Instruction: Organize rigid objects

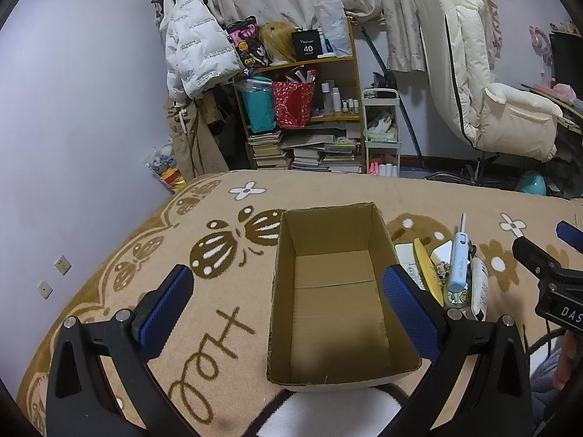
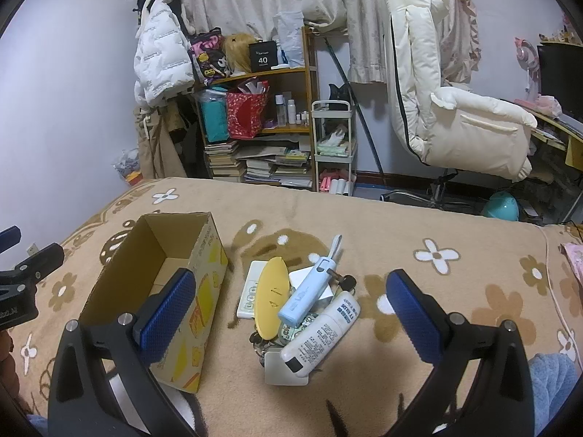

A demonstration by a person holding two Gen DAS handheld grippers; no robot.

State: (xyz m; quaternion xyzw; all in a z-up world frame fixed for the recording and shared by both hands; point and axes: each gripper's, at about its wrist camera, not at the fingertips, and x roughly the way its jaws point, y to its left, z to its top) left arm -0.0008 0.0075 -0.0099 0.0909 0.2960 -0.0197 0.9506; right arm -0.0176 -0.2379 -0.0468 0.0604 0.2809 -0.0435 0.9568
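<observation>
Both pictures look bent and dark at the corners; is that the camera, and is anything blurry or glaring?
Left wrist view: fisheye lens bows the bed edge and walls; black corners; the cardboard box is sharp, with a soft shadow on its near floor. Right wrist view: same curving and dark corners; the pile, such as the white tube, is crisp, without harsh glare; lighting is dim and even.

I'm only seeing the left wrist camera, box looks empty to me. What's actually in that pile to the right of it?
Observer: The right wrist view shows the whole pile: a light blue device lies on top, across a yellow oval piece.
Operator: Anything under them?
Observer: A white remote, partly covered by the yellow oval.
Operator: And the white tube?
Observer: The white tube lies nearest the right gripper, dark cap toward the camera.
Operator: Right gripper open?
Observer: Yes, empty.
</observation>
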